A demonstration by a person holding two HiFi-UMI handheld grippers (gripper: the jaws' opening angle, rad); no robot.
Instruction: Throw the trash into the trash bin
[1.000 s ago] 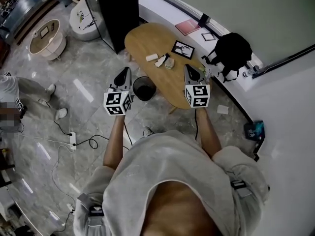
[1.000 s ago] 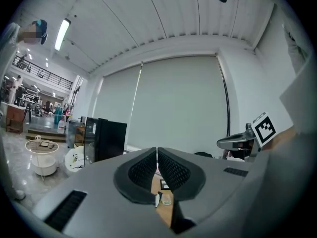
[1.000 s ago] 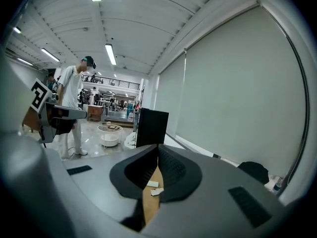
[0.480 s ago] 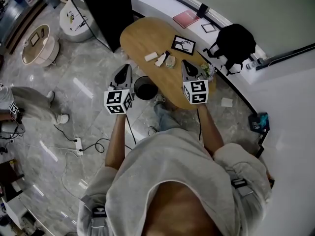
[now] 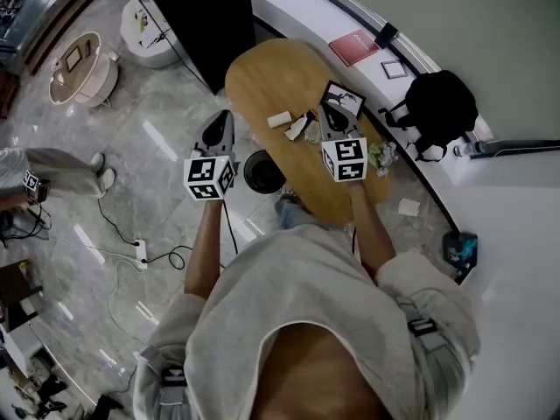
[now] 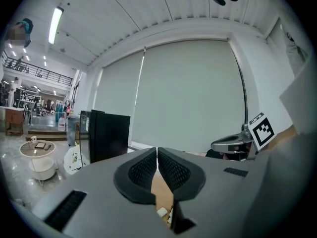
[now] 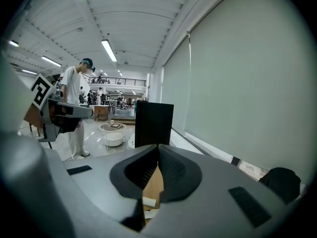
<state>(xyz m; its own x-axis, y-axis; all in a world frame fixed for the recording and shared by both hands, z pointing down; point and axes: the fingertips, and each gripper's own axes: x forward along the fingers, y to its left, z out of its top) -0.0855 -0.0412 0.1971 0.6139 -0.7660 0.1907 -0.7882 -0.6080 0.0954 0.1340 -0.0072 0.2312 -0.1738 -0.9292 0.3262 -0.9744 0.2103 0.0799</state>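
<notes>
Small pieces of trash lie on the oval wooden table (image 5: 282, 77): a white block (image 5: 280, 119) and crumpled scraps (image 5: 298, 129) beside it. On the floor against the table's near left edge stands the black trash bin (image 5: 263, 171). My right gripper (image 5: 325, 108) hovers over the table just right of the scraps, shut with nothing in it. My left gripper (image 5: 227, 115) is over the floor left of the bin, also shut and empty. In the left gripper view the closed jaws (image 6: 157, 150) frame the white block (image 6: 162, 212); the right gripper view (image 7: 158, 147) shows white trash (image 7: 148, 202) below.
A black-framed picture (image 5: 344, 100) lies on the table behind the trash, with small flowers (image 5: 382, 157) at the right edge. A black backpack (image 5: 444, 103) and red book (image 5: 354, 47) rest on the white ledge. A tall black panel (image 5: 210, 16), a power strip (image 5: 140, 252) and a bystander's legs (image 5: 52, 166) are at the left.
Both grippers have moved forward toward the table. The right one now reaches over the tabletop beside the scraps; the left one has come level with the bin. Both stay shut.
</notes>
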